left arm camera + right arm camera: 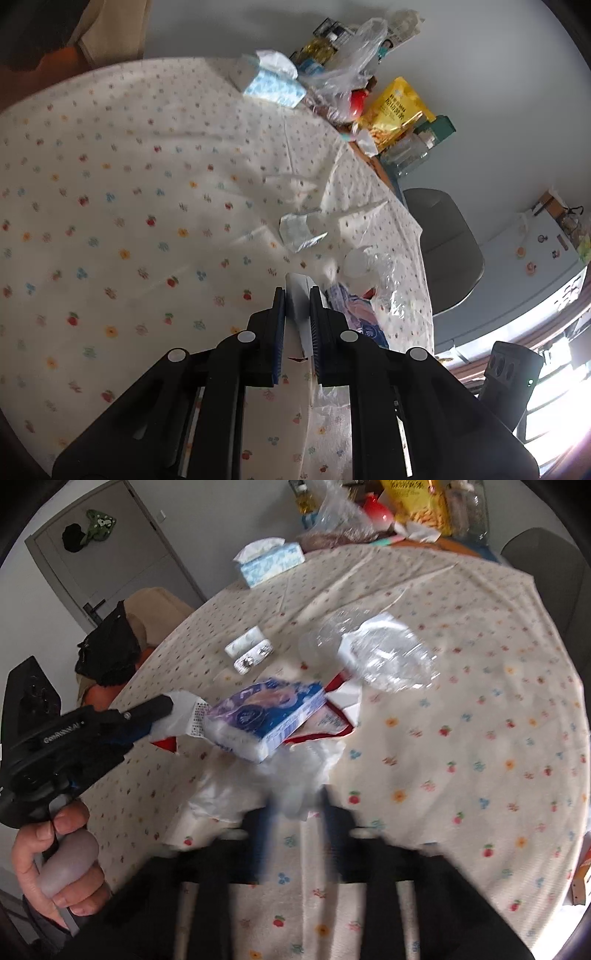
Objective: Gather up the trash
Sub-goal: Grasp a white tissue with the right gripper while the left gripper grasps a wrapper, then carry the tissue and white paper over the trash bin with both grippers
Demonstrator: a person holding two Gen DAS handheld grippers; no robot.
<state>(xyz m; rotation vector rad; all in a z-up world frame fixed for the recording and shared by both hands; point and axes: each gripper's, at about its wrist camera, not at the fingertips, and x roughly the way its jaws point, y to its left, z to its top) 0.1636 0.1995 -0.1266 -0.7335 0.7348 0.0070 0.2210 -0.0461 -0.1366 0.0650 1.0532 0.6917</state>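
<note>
Pretty sure I was working in someone's home, a dining corner by the look of it. The round table (122, 192) wore a white cloth printed with tiny flowers and fruit, and its far edge was crowded with ordinary household stuff: a tissue box (271, 562), a yellow snack bag (397, 110), a bottle of oil (318, 50), loose plastic bags (351, 61). A grey chair (443, 243) was pulled up beside it. Behind it I saw a grey interior door (96, 550) with things hanging on it, and a white fridge (543, 251) dotted with magnets.
</note>
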